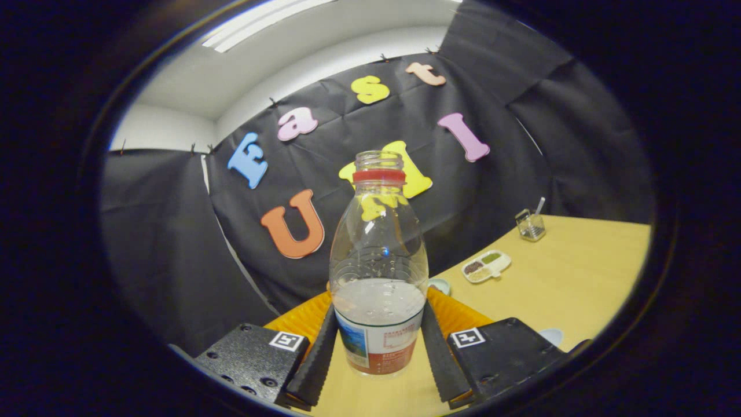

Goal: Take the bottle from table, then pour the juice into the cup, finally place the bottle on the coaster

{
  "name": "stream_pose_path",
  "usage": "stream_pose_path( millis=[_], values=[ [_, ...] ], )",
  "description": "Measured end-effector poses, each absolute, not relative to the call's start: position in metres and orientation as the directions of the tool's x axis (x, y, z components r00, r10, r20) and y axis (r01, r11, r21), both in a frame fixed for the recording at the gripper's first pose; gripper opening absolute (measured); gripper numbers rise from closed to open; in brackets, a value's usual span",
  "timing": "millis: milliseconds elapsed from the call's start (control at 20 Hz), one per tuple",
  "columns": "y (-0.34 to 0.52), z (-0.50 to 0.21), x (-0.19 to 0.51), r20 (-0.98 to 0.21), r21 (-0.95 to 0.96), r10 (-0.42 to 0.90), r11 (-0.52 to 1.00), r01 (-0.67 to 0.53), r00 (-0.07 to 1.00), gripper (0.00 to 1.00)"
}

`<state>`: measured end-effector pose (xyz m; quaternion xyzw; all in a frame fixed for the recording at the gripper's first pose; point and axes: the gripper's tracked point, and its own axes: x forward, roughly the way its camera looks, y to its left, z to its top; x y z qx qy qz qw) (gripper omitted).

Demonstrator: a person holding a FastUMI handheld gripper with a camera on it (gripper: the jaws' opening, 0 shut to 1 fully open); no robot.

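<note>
In the gripper view, a clear plastic bottle [378, 272] with an open threaded neck, a red ring below the mouth and a printed label around its base stands upright between the two fingers [317, 362] of the gripper [379, 359]. Both fingers press against the lower part of the bottle, one on each side at the level of the label, so the tongs are closed narrowly on it. The bottle holds pale, cloudy liquid that reaches roughly a third of the way up; the rest is empty and see-through. Beneath it lies a light wooden table [567, 272]. Just behind the bottle and the fingers, an orange ribbed object [457, 313] shows on both sides; what it is cannot be told. Beyond it, farther along the table, sits a small white divided dish [486, 266] with dark, green and tan fillings. Well past that, near the booth wall, stands a small clear container [531, 225] with a white utensil leaning in it.
</note>
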<state>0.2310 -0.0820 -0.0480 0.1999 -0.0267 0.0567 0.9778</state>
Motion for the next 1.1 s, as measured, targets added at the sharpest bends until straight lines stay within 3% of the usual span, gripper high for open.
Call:
stream_pose_path(
  millis=[250,600,1100],
  values=[
    [-0.082,-0.063,0.249,0.061,0.138,0.026,0.990,-0.034,0.998,0.78],
    [-0.077,-0.097,0.297,0.073,-0.004,-0.007,1.000,0.007,0.997,0.78],
    [-0.086,-0.207,0.364,-0.055,-0.005,-0.016,1.000,0.016,0.998,0.79]
  ],
)
